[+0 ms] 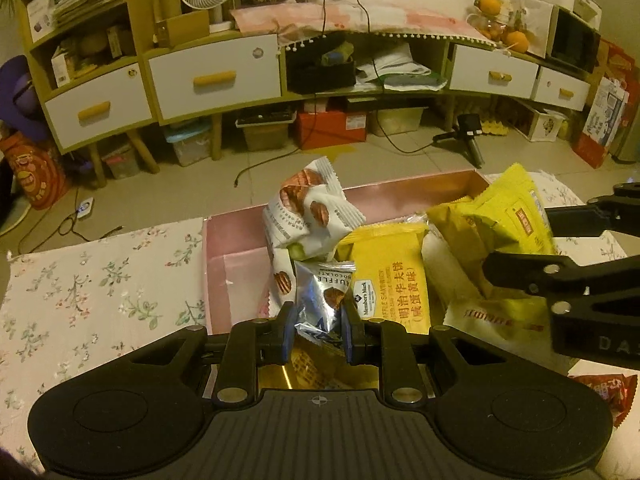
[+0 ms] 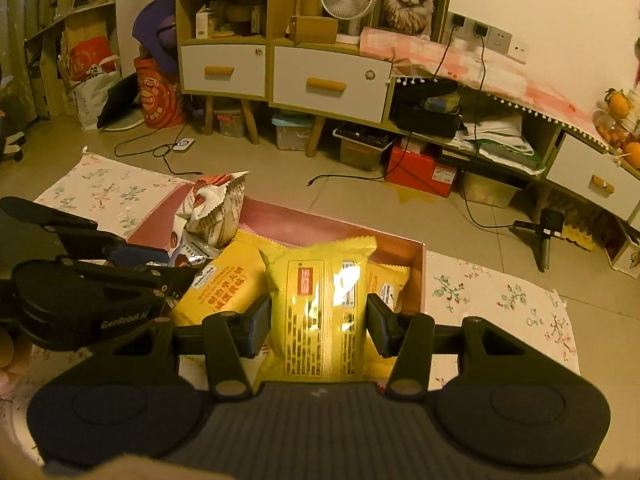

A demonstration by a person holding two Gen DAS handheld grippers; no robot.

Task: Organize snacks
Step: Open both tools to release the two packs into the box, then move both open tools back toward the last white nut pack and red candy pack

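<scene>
Hovering over the pink box (image 1: 224,264), left tongs (image 1: 318,330) pinch a silver packet (image 1: 320,300), right tongs (image 2: 319,320) clamp a yellow packet (image 2: 320,312).

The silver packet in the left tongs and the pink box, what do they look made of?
Silver packet: looks like metallised foil film, shiny and crinkled with bright glints and a pinked top edge. Pink box: probably stiff card with a smooth, slightly glossy pink lining; its walls stand straight and flat, though plastic cannot be ruled out.

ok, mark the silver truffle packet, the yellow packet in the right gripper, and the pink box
silver truffle packet (image 1: 320,300), left wrist view, foil face between the pads
yellow packet (image 2: 320,312), right wrist view, printed back panel
pink box (image 1: 236,228), left wrist view, far inner wall
</scene>
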